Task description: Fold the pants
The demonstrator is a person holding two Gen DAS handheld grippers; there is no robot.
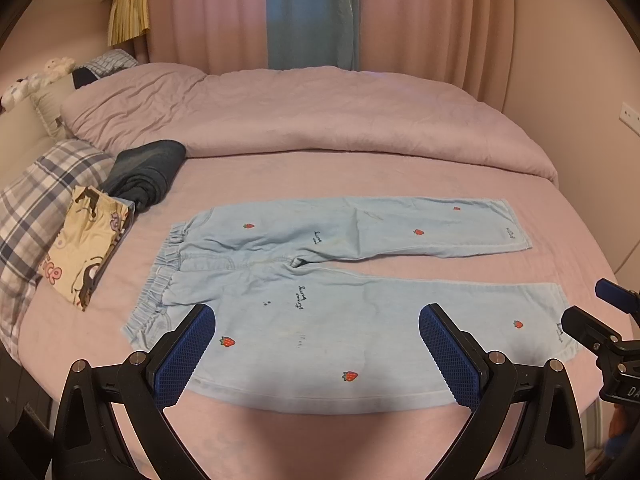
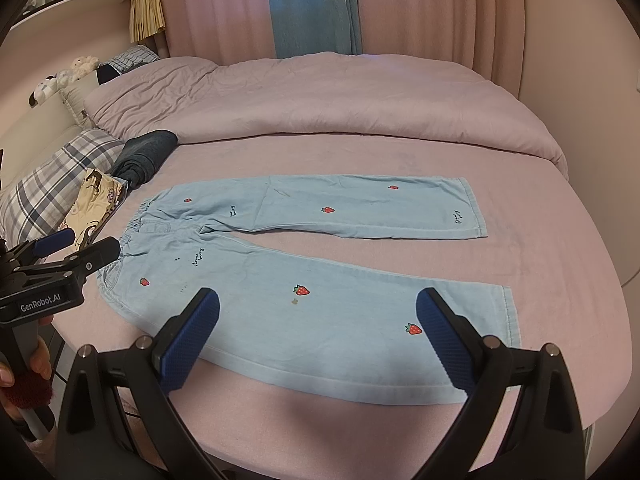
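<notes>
Light blue pants (image 1: 320, 304) with red strawberry prints lie flat on the pink bed, waistband at the left, both legs spread apart toward the right; they also show in the right wrist view (image 2: 320, 264). My left gripper (image 1: 316, 320) is open and empty, hovering over the near leg by the waist end. My right gripper (image 2: 318, 304) is open and empty over the near leg toward its hem. The right gripper's fingers (image 1: 592, 320) show at the right edge of the left wrist view; the left gripper's fingers (image 2: 96, 256) show by the waistband in the right wrist view.
A folded cream cartoon-print garment (image 1: 86, 248) and a dark blue garment (image 1: 148, 168) lie left of the pants, by a plaid pillow (image 1: 44, 200). A bunched pink duvet (image 1: 320, 116) lies behind. Curtains (image 1: 312, 12) hang at the back. The bed's front edge (image 1: 320, 440) is close.
</notes>
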